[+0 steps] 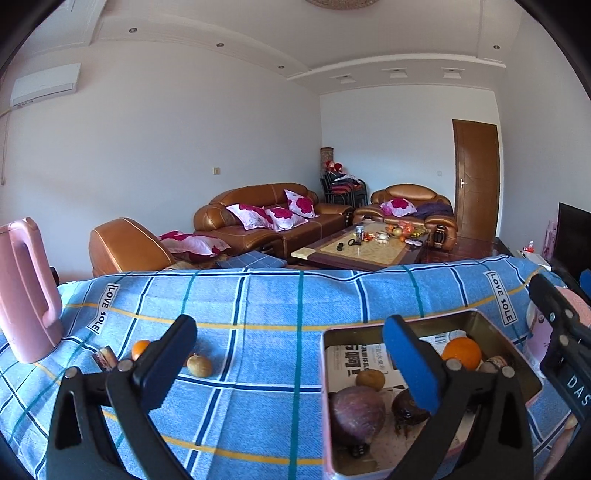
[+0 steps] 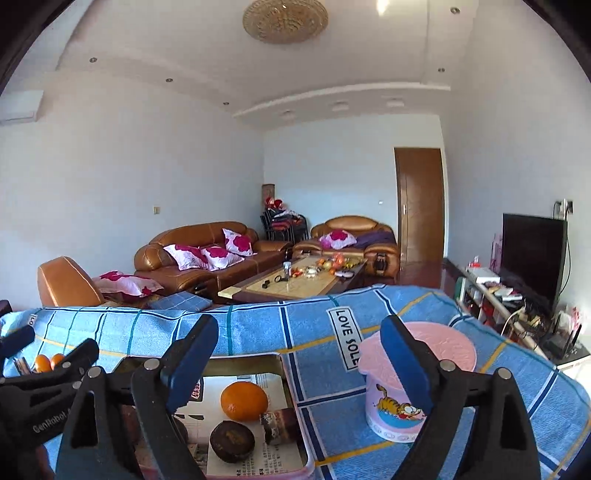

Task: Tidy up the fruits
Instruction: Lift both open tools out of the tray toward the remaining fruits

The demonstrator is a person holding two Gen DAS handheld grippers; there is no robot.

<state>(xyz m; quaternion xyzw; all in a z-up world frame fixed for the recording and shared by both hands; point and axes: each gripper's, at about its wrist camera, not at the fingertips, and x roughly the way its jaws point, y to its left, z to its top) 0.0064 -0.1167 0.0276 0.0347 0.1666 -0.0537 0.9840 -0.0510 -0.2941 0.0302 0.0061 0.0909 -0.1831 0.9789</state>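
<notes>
Living room, blue plaid cloth (image 1: 258, 314) on table; left gripper (image 1: 291, 350), right gripper (image 2: 299, 354) both apart, empty.

A desk under a blue checked cloth (image 1: 258, 302) holds a pink jug (image 1: 26, 291) at left, a tin tray (image 1: 495, 325) at right, a pink tub (image 2: 417, 373), small fruits (image 1: 199, 365).

White walls and stepped white ceiling (image 2: 258, 85) with recessed spotlights, round ornate ceiling lamp (image 2: 285, 20). Brown leather sofas (image 2: 207, 251) with pink floral cushions, well beyond the hand-held grippers. Low coffee table (image 2: 295, 282) between sofas. Brown wooden door (image 2: 419, 203) at far right. Dark television (image 2: 532, 254) along right wall. Wall-mounted air conditioner (image 1: 46, 85) upper left.
</notes>
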